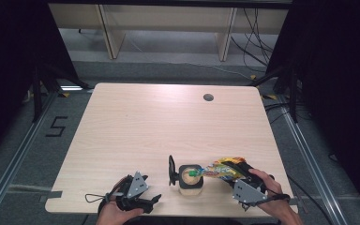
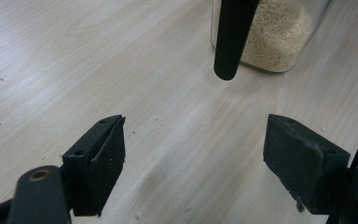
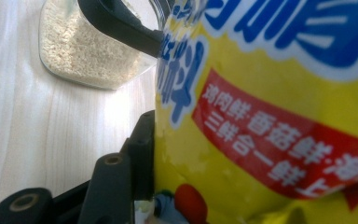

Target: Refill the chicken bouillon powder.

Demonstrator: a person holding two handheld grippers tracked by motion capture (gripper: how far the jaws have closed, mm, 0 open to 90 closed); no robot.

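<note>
From the high view, I see my right gripper (image 1: pixel 238 174) tipping a yellow seasoning bag (image 1: pixel 222 169) over the open glass jar (image 1: pixel 190 180) at the near edge of the table (image 1: pixel 136 122). My left gripper (image 1: pixel 146 200) rests near the jar, jaws spread, holding nothing. In the left gripper view, nothing steadies the jar (image 2: pixel 279 37), so a bump could tip it. In the right gripper view, my jaws pinch the bag (image 3: pixel 279 116); if it slips, grains spill.

High view: overhead, facing forward and down on the pale wooden table (image 1: pixel 145 126). Both gripper views: low, close, facing the clear square glass jar of beige granules (image 2: pixel 279 37), shared by all three.
</note>
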